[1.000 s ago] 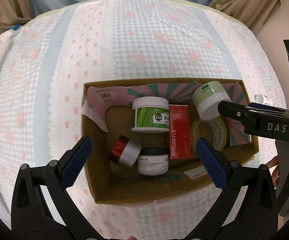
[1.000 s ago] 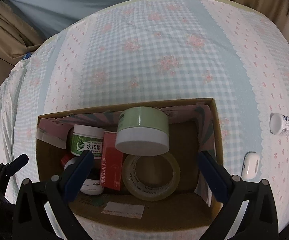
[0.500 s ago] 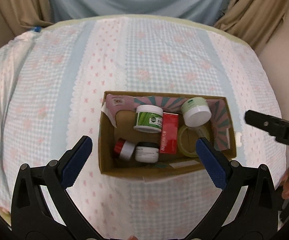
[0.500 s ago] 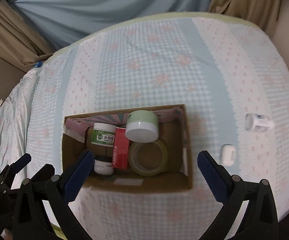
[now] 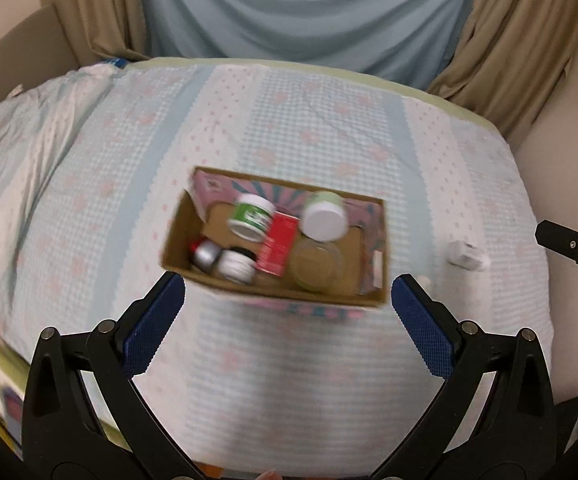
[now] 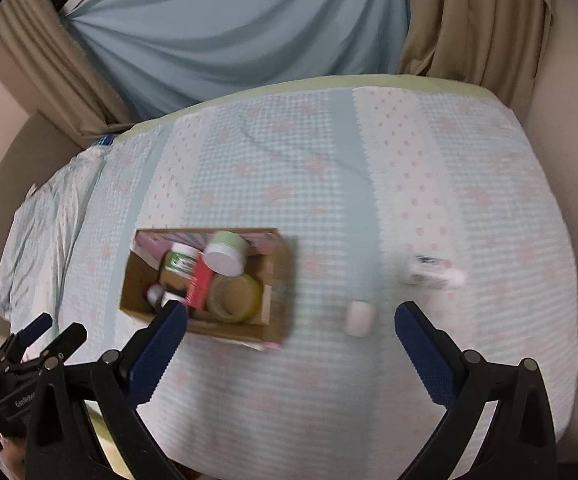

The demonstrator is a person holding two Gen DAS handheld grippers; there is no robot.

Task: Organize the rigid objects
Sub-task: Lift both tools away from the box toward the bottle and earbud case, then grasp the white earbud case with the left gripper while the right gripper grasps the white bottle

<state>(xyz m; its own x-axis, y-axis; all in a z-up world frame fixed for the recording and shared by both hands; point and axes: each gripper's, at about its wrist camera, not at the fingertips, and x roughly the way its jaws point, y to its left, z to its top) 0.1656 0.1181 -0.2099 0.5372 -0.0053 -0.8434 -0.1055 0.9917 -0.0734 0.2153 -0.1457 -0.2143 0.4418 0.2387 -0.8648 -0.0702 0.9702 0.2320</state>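
cardboard box filled, two strays on the right

cardboard box [image 6: 205,322] sits on the checked bedspread [image 6: 329,184] holding a green-labelled jar [image 5: 251,216], a pale green jar [image 5: 325,216], a red carton [image 5: 279,240], a tape roll [image 5: 317,266] and two smaller pots at its near left corner. both tongs hang empty above the bed, each with its blue pads spread wide: the left gripper [image 5: 287,312] faces the box almost head on, the right gripper [image 6: 291,334] looks past the box's right end.

what is left to tidy lies outside the box, on its right. a small white case [image 6: 359,316] rests on the cloth between the box and the right tongs' right finger, well inside their spread. a white bottle [image 6: 433,272] lies on its side further right and further away, its long axis running roughly left to right (blur hides the label). the right hand is clearly nearer to both, so the next pick is probably its job, likely the case first, with the carry going leftward into the box's free right end.
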